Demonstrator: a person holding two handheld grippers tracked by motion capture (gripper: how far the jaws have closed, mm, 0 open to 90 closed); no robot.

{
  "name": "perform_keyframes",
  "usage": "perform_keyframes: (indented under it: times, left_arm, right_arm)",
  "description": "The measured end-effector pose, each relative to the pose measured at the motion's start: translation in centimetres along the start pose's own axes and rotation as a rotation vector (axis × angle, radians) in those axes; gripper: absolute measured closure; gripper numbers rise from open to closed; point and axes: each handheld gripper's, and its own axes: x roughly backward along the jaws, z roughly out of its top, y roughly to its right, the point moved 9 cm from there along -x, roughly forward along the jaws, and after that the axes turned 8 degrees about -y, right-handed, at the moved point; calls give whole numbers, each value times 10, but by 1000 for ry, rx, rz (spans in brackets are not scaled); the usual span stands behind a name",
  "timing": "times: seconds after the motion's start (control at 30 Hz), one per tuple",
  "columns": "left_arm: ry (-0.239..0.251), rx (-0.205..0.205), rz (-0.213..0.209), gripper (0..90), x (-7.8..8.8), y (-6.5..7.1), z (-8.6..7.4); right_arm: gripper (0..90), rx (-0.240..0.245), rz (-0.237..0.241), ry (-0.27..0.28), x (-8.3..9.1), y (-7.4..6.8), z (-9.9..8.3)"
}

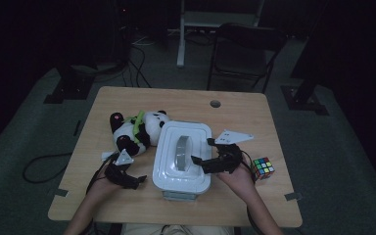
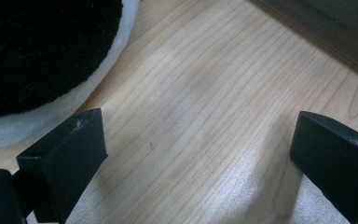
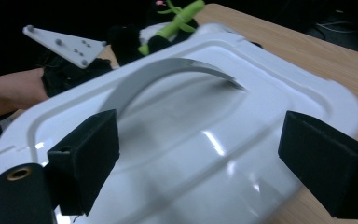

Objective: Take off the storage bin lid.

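Observation:
A white lidded box [image 1: 182, 157] with a grey arched handle [image 1: 182, 152] stands at the table's front centre. My right gripper [image 1: 201, 151] hovers open at the lid's right side; in the right gripper view its jaws [image 3: 200, 140] spread wide over the lid [image 3: 242, 70], with the handle [image 3: 168, 74] just ahead and nothing between them. My left gripper [image 1: 138, 181] rests open left of the box, low over bare wood [image 2: 198, 135]. A black and white panda plush [image 1: 133, 129] with a green strap lies behind it, its fur [image 2: 42, 51] close to the left jaw.
A Rubik's cube [image 1: 263, 167] sits right of the box, beside the right hand. The wooden table [image 1: 186, 105] has bare room at the back and a round hole [image 1: 215, 104]. A dark chair [image 1: 245, 51] stands beyond the table.

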Motion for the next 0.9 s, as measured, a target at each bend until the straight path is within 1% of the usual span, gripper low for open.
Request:
perform_keyframes:
  times: [0.1, 0.17, 0.23, 0.27, 0.3, 0.33, 0.43, 0.53, 0.57, 0.6, 0.63, 0.67, 0.73, 0.77, 0.8, 0.9]
  left_arm:
    - [0, 0, 0, 41, 0, 0, 0]
    - [0, 0, 0, 41, 0, 0, 0]
    - [-2, -2, 0, 41, 0, 0, 0]
    - [-2, -1, 0, 41, 0, 0, 0]
    - [-2, -2, 0, 42, 0, 0, 0]
    - [0, 0, 0, 41, 0, 0, 0]
    - [1, 2, -2, 41, 0, 0, 0]
    - [0, 1, -1, 41, 0, 0, 0]
    - [0, 0, -1, 41, 0, 0, 0]
    - [-2, -2, 0, 41, 0, 0, 0]
    - [0, 0, -1, 41, 0, 0, 0]
    - [-2, -1, 0, 41, 0, 0, 0]
    - [-2, -2, 0, 41, 0, 0, 0]
    - [-2, -1, 0, 41, 0, 0, 0]
    - [0, 0, 0, 42, 0, 0, 0]
    - [0, 0, -1, 41, 0, 0, 0]
  right_arm:
    - [129, 8, 16, -6, -8, -8, 3]
    - [154, 15, 33, -13, -13, -13, 3]
    - [174, 26, 28, -13, -19, -17, 4]
    - [174, 29, 40, -22, -21, -19, 3]
    - [179, 31, 40, -22, -23, -20, 4]
    - [206, 37, 43, -18, -24, -22, 4]
    - [244, 53, 55, -30, -26, -27, 5]
    - [246, 58, 52, -30, -29, -30, 6]
    - [294, 64, 56, -30, -29, -31, 6]
    - [319, 61, 92, -50, -30, -33, 6]
    - [329, 50, 117, -65, -32, -35, 5]
    - [329, 57, 113, -65, -32, -36, 5]
    - [334, 94, 85, -83, -35, -38, 3]
    - [351, 109, 68, -92, -37, -39, 2]
    - [362, 120, 67, -96, -38, -41, 1]
    - [449, 148, 66, -96, -38, -45, 2]
